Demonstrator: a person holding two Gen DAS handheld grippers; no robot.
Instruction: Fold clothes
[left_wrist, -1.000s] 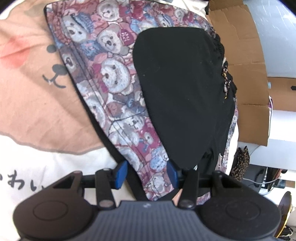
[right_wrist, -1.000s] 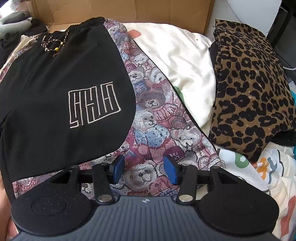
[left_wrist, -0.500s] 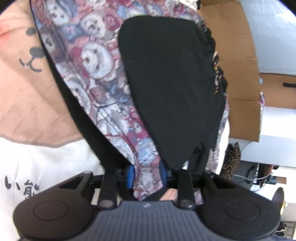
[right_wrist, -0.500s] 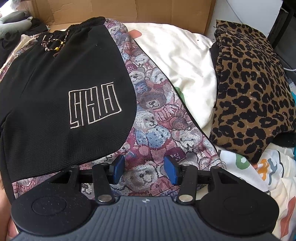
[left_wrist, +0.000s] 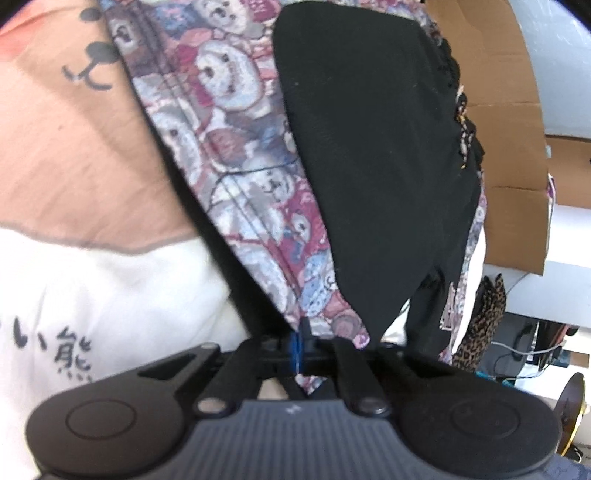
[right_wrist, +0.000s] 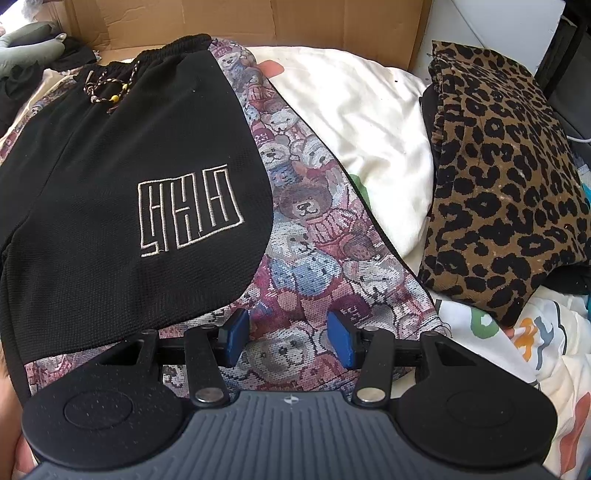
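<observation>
Left wrist view: left gripper pinches the near hem of the teddy-bear shorts. Right gripper waits half-open above them. Folding has barely begun.

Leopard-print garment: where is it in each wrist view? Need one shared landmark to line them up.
Left wrist view: only a narrow strip of the leopard-print garment shows at the lower right, beyond the black shorts.
Right wrist view: the leopard-print garment fills the right side as a large folded pile on the pale bedding.
Shared landmark: the black shorts lying on the teddy-bear print fabric.
</observation>
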